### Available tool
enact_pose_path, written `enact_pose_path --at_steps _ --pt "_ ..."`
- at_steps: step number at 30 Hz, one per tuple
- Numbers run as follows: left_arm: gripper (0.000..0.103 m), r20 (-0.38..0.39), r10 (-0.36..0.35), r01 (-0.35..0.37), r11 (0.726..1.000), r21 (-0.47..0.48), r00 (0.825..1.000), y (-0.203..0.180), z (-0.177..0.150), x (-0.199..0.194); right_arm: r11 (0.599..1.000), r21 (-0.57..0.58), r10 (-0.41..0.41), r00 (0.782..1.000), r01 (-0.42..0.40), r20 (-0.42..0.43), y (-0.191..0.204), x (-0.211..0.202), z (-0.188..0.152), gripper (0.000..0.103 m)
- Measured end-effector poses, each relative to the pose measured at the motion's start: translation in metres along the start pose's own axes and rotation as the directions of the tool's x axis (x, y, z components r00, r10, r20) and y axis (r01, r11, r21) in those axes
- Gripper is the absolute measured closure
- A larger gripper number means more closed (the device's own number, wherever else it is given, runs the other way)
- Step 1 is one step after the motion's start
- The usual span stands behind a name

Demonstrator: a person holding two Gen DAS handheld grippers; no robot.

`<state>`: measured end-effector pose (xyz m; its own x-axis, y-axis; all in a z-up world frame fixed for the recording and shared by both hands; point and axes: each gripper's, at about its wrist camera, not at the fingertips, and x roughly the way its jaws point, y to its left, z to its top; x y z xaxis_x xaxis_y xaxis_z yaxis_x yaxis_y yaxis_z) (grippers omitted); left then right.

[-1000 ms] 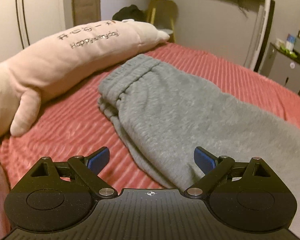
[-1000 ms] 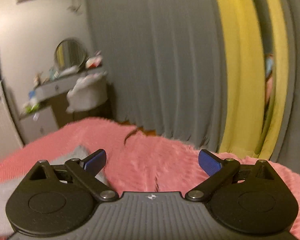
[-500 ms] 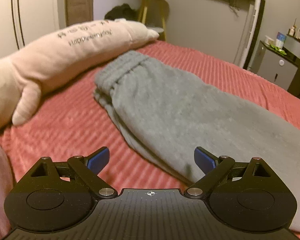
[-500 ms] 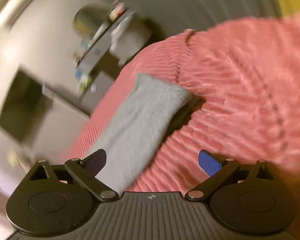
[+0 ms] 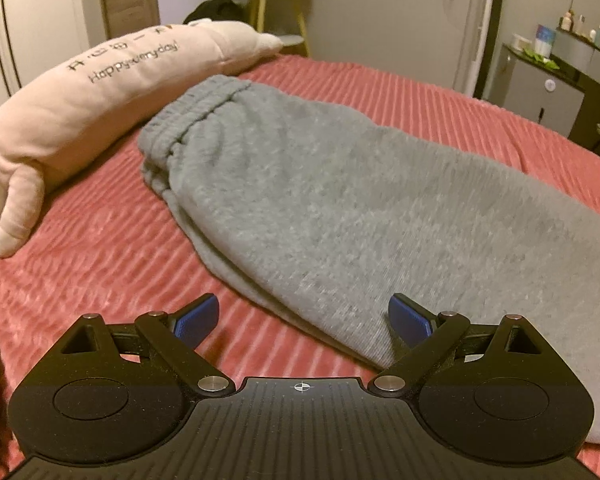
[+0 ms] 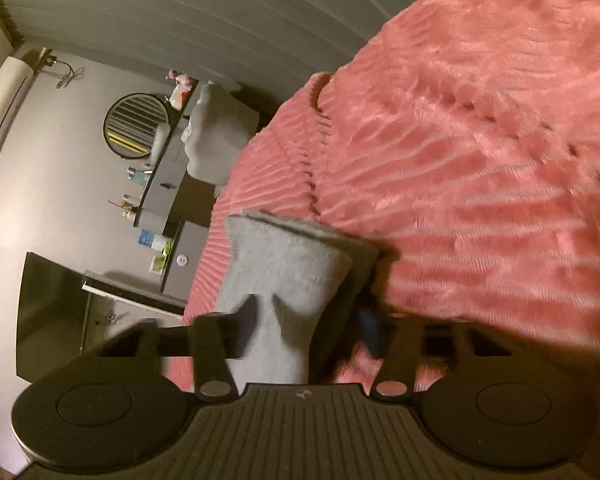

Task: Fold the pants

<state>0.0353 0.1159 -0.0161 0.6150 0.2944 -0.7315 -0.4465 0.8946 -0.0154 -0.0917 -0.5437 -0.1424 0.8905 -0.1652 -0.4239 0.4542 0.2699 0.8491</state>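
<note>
pants: grey sweatpants lying folded lengthwise, leg on leg, flat on the bed; in the left view the elastic waistband sits far ahead of the jaws and to the left, and the legs run back and to the right, passing under the right-hand pad.
pants, cuff end: in the right view the leg end reaches up from between the jaws, its hem edge ahead of the pads.
right gripper: jaws have just been closing and stand partly closed, with the leg cloth between them; the left pad dents the cloth into a crease, while the blue right pad sits at the shadowed far edge of the cloth. Blur keeps me from telling whether both pads press firmly. The view is rolled, so the room looks tilted.
left gripper: jaws wide apart, nothing held; the near edge of the pants lies between and under the pads, and the cloth is not pinched.
bed: pink ribbed blanket under the pants, showing on both sides of each gripper.
pillow: long cream plush with stitched lettering, ahead and left of the left jaws, just beside the waistband.
stool: yellow legs beyond the pillow.
dresser: far left of the right jaws, with a round mirror above it.
</note>
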Motion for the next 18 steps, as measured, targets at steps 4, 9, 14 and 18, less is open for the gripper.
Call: enact_pose_path --at_steps 4,9,14,18 --pt "0.007 -0.005 -0.006 0.006 1.0 0.0 1.0 -0.001 0.001 0.005 0.998 -0.015 0.055 0.998 -0.055 0.001 0.005 0.006 0.0 0.067" --pt "0.007 -0.012 -0.023 0.024 1.0 0.019 1.0 -0.005 0.0 0.008 1.0 -0.03 0.0 1.0 0.0 -0.005 0.007 0.023 0.002 0.064" --pt "0.006 -0.003 -0.037 0.038 0.997 0.07 0.999 -0.014 -0.001 0.01 0.995 -0.088 -0.044 0.999 0.044 -0.001 0.013 0.026 -0.002 0.076" --pt "0.006 0.012 -0.042 0.04 0.994 0.1 0.999 -0.019 -0.002 0.01 0.994 -0.094 -0.064 0.998 0.063 -0.004 0.01 0.029 -0.003 0.078"
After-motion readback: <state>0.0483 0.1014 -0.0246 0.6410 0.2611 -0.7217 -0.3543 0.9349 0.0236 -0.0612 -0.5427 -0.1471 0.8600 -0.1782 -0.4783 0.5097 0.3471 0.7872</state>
